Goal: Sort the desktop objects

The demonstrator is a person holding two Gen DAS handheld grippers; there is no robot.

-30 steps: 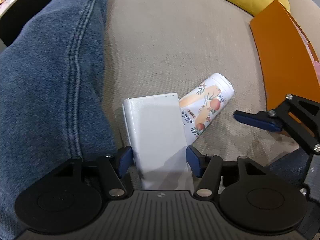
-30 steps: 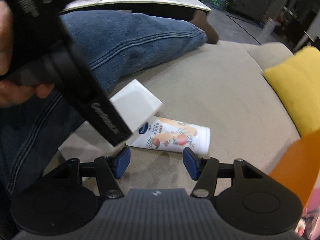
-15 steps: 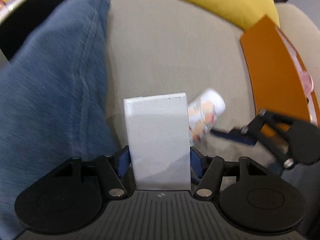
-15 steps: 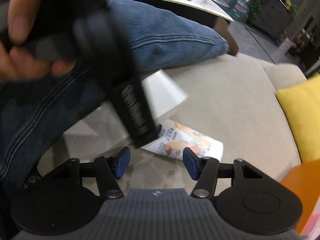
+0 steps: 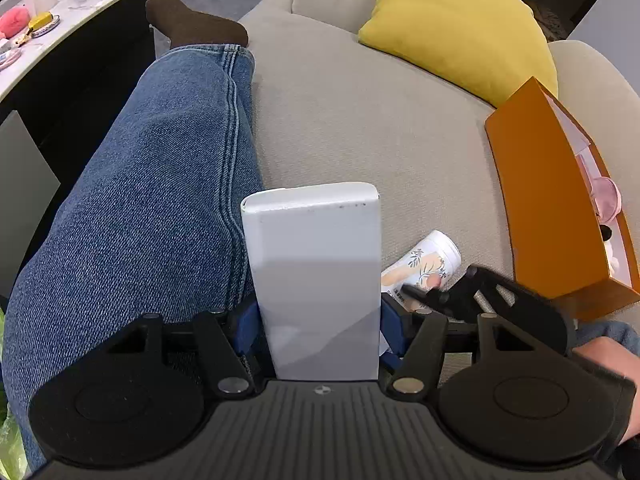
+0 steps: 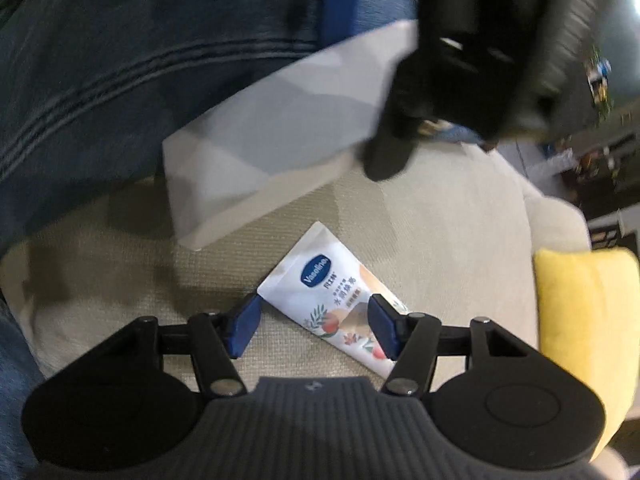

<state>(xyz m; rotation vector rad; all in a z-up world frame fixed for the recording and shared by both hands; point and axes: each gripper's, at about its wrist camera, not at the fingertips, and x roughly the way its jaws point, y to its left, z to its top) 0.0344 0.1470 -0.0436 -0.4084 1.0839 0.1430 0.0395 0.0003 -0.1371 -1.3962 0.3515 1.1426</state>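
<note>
— Which one goes for the tube [image 6: 340, 300]?

— The right hand-held gripper [image 6: 314, 326]. The tube lies flat on the sofa [image 5: 360, 120], right between its spread blue pads, which have just been narrowing but aren't pressing yet.

— Lined up?

— Not quite. Its long axis runs slantwise across the jaws, crimped end far-left, cap end near-right.

— And the left hand-held gripper [image 5: 316, 330]?

— Busy, pinching the white box [image 5: 316, 272], lifted clear.

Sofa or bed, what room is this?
Probably a living room: a beige sofa with a yellow cushion, and a marble-topped table of small items beside it.
</note>
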